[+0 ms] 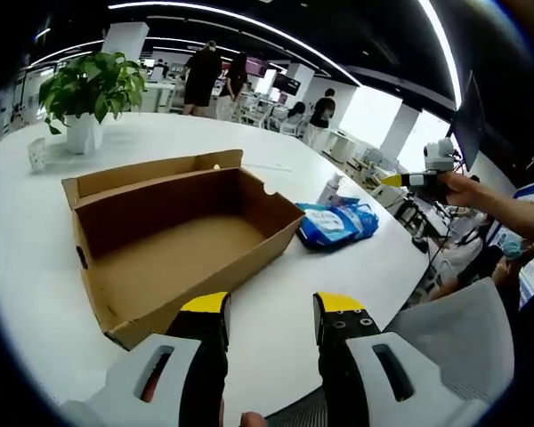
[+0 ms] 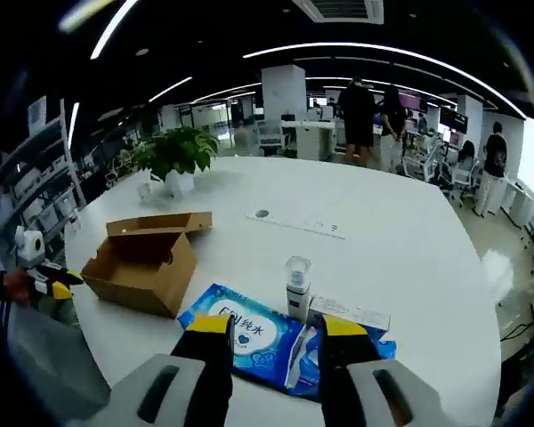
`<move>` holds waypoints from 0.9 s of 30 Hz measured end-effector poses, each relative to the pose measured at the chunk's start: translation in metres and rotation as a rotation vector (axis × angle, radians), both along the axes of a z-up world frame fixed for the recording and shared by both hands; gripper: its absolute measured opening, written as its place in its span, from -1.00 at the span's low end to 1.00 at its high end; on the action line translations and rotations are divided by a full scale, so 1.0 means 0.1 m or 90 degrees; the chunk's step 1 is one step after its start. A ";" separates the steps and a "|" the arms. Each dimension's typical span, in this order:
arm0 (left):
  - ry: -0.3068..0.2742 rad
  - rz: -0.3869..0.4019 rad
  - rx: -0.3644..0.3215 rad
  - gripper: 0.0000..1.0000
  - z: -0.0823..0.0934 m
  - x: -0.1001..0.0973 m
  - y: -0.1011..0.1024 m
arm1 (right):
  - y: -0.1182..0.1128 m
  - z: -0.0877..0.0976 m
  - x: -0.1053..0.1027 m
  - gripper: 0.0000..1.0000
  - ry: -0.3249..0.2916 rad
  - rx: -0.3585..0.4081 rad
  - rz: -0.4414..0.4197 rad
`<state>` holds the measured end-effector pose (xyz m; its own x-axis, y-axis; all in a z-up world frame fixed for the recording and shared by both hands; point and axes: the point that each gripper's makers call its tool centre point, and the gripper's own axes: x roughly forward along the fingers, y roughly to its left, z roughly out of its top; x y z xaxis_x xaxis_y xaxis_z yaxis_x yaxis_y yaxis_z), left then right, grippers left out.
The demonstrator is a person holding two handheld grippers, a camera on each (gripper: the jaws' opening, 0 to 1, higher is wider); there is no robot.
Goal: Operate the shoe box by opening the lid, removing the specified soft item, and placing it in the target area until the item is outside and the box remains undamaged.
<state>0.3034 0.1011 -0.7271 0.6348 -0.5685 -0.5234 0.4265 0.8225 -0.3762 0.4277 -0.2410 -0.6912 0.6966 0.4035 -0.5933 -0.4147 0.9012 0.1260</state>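
Observation:
The cardboard shoe box (image 1: 173,240) stands open on the white table (image 1: 338,276), its lid folded back and its inside bare. A soft blue wipes pack (image 1: 338,222) lies on the table just beyond the box's right corner. My left gripper (image 1: 271,307) hovers open over the table edge in front of the box, nothing between its jaws. In the right gripper view, my right gripper (image 2: 276,327) is open just above the blue pack (image 2: 249,342), with the box (image 2: 147,258) to its left. A hand holds the right gripper (image 1: 423,178) at the far right.
A small clear bottle (image 2: 297,286) and a flat white carton (image 2: 351,313) sit by the pack. A potted plant (image 1: 89,93) stands at the table's far side. The left gripper (image 2: 40,276) shows at the left edge. People stand beyond the table, and a grey chair (image 1: 454,320) is close by.

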 end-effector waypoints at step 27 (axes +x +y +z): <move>0.002 0.025 -0.042 -0.26 0.02 0.08 0.04 | 1.09 -0.40 -0.69 -0.29 0.019 0.129 -0.033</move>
<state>0.3111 0.1049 -0.7248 0.6556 -0.5765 -0.4876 0.3925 0.8119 -0.4323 0.3591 -0.1320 -0.7310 0.7024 0.4812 -0.5244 -0.3621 0.8760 0.3187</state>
